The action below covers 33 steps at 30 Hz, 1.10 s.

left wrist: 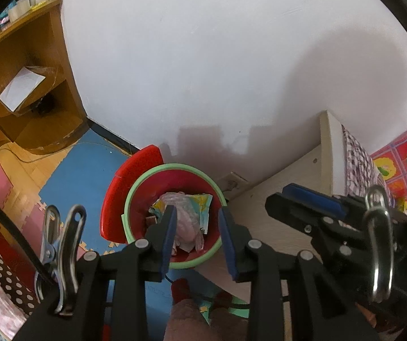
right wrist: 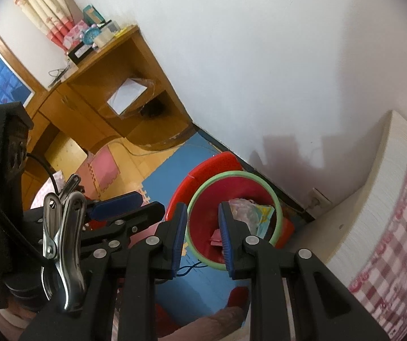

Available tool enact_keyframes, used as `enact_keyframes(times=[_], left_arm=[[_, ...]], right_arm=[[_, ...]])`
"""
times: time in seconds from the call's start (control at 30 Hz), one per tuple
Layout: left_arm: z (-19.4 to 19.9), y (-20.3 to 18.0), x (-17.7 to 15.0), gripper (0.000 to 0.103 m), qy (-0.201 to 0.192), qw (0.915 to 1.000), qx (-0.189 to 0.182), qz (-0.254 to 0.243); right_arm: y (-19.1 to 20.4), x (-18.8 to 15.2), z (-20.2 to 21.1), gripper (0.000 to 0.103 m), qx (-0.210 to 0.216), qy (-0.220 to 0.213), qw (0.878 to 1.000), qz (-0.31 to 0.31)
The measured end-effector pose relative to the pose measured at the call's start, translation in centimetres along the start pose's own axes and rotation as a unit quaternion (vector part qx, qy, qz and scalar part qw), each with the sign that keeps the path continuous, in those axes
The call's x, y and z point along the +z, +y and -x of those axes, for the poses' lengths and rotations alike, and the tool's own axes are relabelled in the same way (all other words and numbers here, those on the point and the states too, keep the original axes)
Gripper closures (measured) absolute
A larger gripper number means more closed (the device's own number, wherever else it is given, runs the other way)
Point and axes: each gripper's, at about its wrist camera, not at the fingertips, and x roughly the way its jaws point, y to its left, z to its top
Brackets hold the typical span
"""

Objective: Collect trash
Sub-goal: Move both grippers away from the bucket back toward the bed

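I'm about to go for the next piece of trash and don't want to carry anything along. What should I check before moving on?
1. Left gripper empty: ok, nothing between its blue pads.
2. Right gripper empty: ok, gap is clear.
3. Trash inside the red bin: ok, crumpled plastic bag and colourful wrapper lie inside.
4. Bin upright against the wall: ok.
5. Red lid out of the way: ok, tilted back behind the green rim.
6. Room left in the bin: cannot tell.
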Motion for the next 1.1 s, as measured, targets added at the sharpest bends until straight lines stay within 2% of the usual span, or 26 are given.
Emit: enact_keyframes(times=[0.5,0.77,1.1], left_arm=[[5.1,-3.7,-1.1,0.072,-0.034,0.9991,0.018,-0.017],[7.6,-6.3,-3.0,0.072,-0.048,0.9982,0.027,-0.026],[10.4,-10.7,-6.3,0.072,-0.056,0.9966,0.035,-0.048]], right_arm=[[-0.3,-2.3,6.6,0.079,0.012,-0.050,0.999,-0.016],[-0.5,-5.2,11.4,0.079,0.020,-0.078,0.997,-0.014],[-1.5,-10.4,17.0,0.079,0.025,-0.107,0.993,-0.033]])
